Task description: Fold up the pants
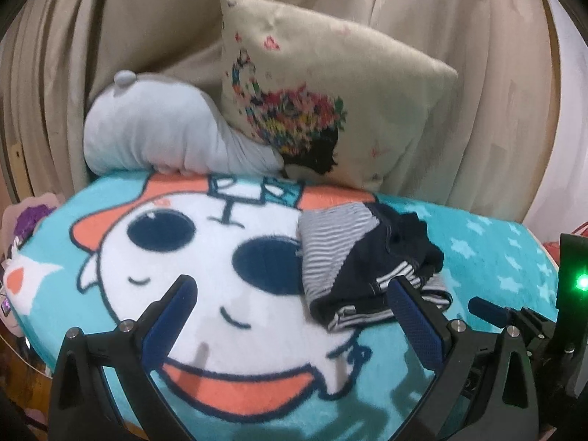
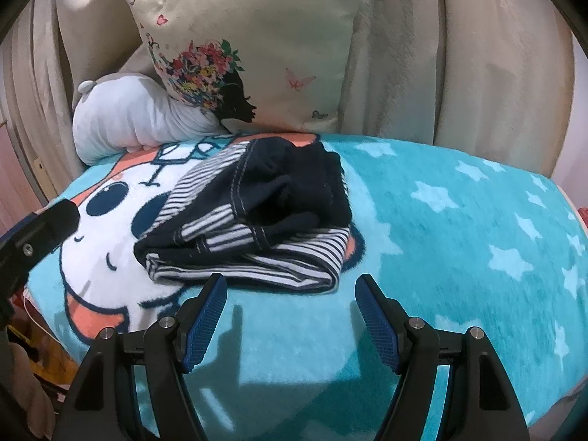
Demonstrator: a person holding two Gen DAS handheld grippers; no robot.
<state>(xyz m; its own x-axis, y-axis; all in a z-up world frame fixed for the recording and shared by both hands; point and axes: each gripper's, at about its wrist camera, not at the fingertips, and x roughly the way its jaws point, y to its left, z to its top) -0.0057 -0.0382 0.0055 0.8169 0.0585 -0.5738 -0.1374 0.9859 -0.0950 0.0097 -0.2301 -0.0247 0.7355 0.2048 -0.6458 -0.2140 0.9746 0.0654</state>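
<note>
The left tool (image 1: 290, 294) is hovering with its jaws spread wide and nothing between them but the cartoon face on the blanket (image 1: 496, 268). The right tool (image 2: 290, 290) is hanging open too, somewhat narrower, empty, its blue pads (image 2: 209, 308) pointing straight at the bundle.

The pants (image 2: 253, 213), navy with striped panels, are lying in a compact folded bundle on the teal star-patterned blanket covering the bed, just ahead of the right tool and touching neither pad. From the left tool they are sitting off to the right, with that tool's right finger crossing in front of the near edge of the pants (image 1: 367, 257). The bundle's long axis is running roughly across the right tool's view, so the right hand looks the nearer and better aligned for any next touch.

The right view is showing the bundle's layered near edge and the left tool's dark body at the frame's left. The left view alone is showing the whole cartoon face. Behind, in both views, a grey plush toy (image 2: 125, 117) is leaning against a floral cushion (image 2: 257, 47) and beige curtains (image 1: 110, 36).
</note>
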